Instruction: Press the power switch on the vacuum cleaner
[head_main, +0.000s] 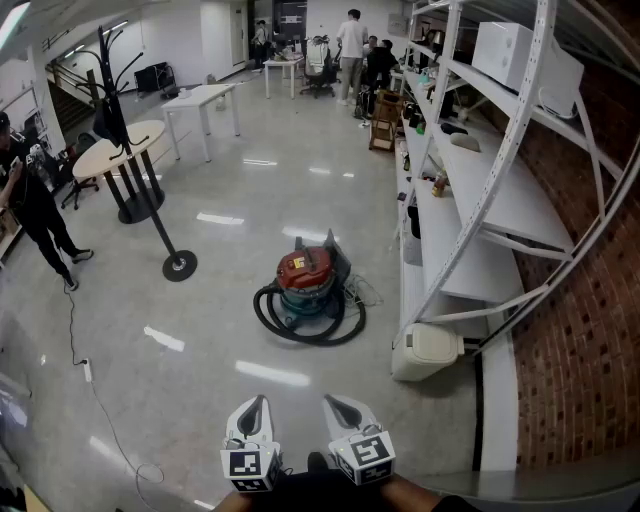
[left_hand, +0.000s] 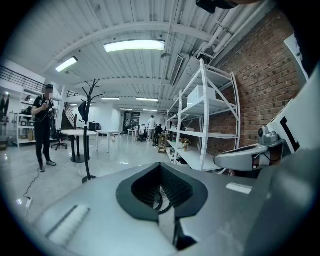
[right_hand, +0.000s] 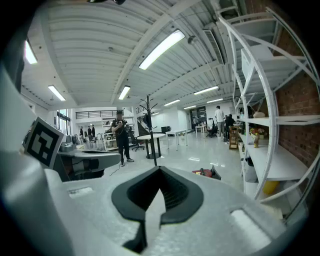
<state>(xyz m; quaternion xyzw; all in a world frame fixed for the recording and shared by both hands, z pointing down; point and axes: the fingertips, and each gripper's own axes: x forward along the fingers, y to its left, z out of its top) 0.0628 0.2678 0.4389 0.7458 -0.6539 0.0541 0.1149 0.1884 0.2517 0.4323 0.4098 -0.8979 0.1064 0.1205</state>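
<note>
The vacuum cleaner (head_main: 305, 283) stands on the glossy floor in the middle of the head view. It has a red lid and a teal body, with a black hose coiled round its base. Its power switch is too small to make out. My left gripper (head_main: 255, 404) and right gripper (head_main: 336, 402) hang side by side at the bottom edge, well short of the vacuum, both shut with nothing between the jaws. The right gripper view shows its shut jaws (right_hand: 160, 171) and the vacuum's red lid (right_hand: 202, 172) beyond them. In the left gripper view the shut jaws (left_hand: 161, 166) hide the vacuum.
White shelving (head_main: 470, 230) runs along the brick wall on the right, with a white bin (head_main: 428, 350) at its foot. A black coat stand (head_main: 178, 262) and a round table (head_main: 130, 150) stand to the left. A person (head_main: 30, 205) stands at far left; a cable (head_main: 85, 372) trails over the floor.
</note>
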